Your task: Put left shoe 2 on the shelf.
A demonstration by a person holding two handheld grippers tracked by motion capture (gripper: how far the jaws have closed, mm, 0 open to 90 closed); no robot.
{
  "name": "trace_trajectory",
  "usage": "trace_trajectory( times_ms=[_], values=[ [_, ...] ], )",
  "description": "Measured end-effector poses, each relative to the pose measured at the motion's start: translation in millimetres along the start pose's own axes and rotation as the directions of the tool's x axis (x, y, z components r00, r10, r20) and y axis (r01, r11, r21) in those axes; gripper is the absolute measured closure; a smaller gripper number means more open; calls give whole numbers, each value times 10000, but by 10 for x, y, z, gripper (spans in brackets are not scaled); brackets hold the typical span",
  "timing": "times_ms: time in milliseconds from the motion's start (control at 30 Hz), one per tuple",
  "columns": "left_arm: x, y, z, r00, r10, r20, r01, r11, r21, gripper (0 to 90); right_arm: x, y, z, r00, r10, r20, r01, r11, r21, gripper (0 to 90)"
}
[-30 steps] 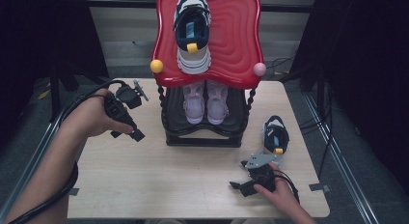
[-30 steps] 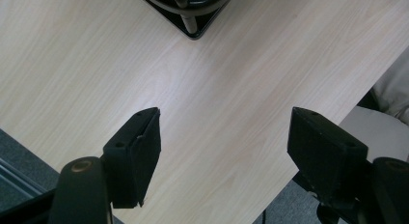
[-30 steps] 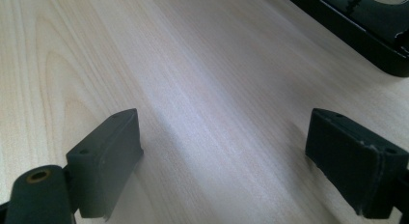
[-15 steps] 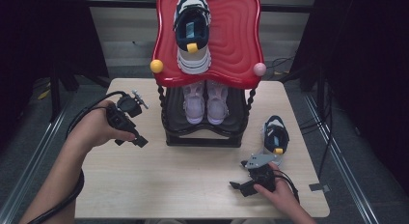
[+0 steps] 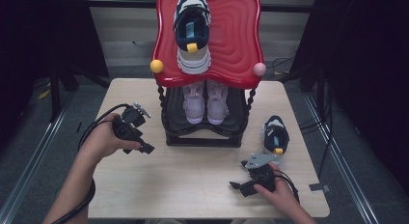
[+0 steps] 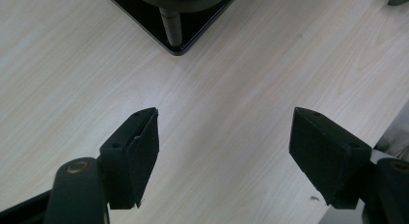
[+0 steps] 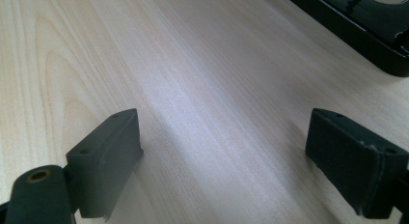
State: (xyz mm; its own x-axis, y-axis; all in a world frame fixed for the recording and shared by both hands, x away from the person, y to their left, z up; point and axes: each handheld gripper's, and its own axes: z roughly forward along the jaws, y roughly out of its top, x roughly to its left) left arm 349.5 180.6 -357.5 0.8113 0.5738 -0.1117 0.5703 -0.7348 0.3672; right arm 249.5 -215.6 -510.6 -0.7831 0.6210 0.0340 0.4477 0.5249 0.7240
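A shoe rack with a red top shelf (image 5: 236, 35) and a black base (image 5: 202, 137) stands at the back middle of the table. A navy and white sneaker (image 5: 193, 31) lies on the top shelf, and a pale pink pair (image 5: 206, 102) sits on the lower one. A second navy sneaker (image 5: 276, 137) rests on the table to the rack's right. My left gripper (image 5: 143, 146) hovers low just left of the rack base, open and empty (image 6: 224, 113). My right gripper (image 5: 239, 188) lies near the front right, pointing left, also open and empty (image 7: 222, 113).
The light wooden table (image 5: 193, 185) has bare wood between the two grippers. A corner of the rack base (image 6: 178, 38) and one post lie ahead of the left jaws. The base edge (image 7: 366, 31) runs across the right gripper view's top right. Cables trail from both grippers.
My left gripper has come down toward the tabletop and nearer the front, staying beside the rack's left corner. The right gripper has kept still.
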Motion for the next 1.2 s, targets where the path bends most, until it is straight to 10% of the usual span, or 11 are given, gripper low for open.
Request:
trace_trajectory(
  times_ms=[1200],
  values=[
    [109,-525,1101,9943,-1069,-6,1047,9749,-1966,251,6,-2,-3,10000,58,-7,-58,10000,24,117]
  ],
)
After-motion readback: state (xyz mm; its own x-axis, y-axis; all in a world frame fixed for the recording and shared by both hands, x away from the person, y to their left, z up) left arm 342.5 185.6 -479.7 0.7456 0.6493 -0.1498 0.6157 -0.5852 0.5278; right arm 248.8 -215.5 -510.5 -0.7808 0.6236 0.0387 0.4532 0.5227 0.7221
